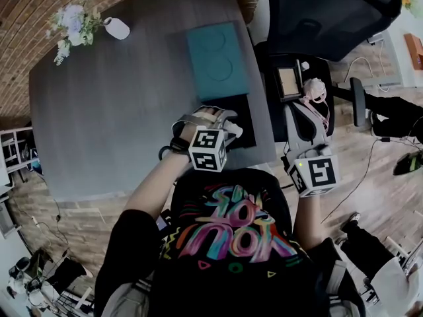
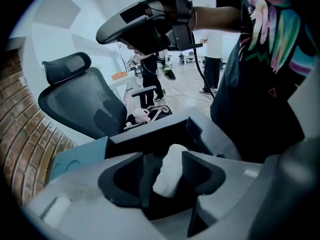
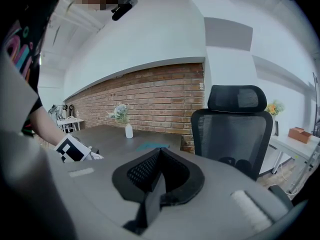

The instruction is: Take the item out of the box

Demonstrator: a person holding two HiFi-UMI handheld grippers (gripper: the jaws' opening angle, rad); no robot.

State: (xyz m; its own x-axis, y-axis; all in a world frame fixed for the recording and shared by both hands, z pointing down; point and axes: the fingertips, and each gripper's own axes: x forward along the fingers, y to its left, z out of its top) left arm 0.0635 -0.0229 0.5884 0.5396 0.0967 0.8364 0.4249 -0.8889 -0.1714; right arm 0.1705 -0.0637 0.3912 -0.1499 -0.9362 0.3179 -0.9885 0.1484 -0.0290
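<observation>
Left gripper view: white item (image 2: 170, 170) stands tilted.

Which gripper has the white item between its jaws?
The left gripper, over the box: its jaws stand apart around the white item. The right gripper has its jaws together, empty.

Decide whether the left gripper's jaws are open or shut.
Open. In the left gripper view, the left gripper has its jaws spread wide apart, with the white item standing between them.
</observation>
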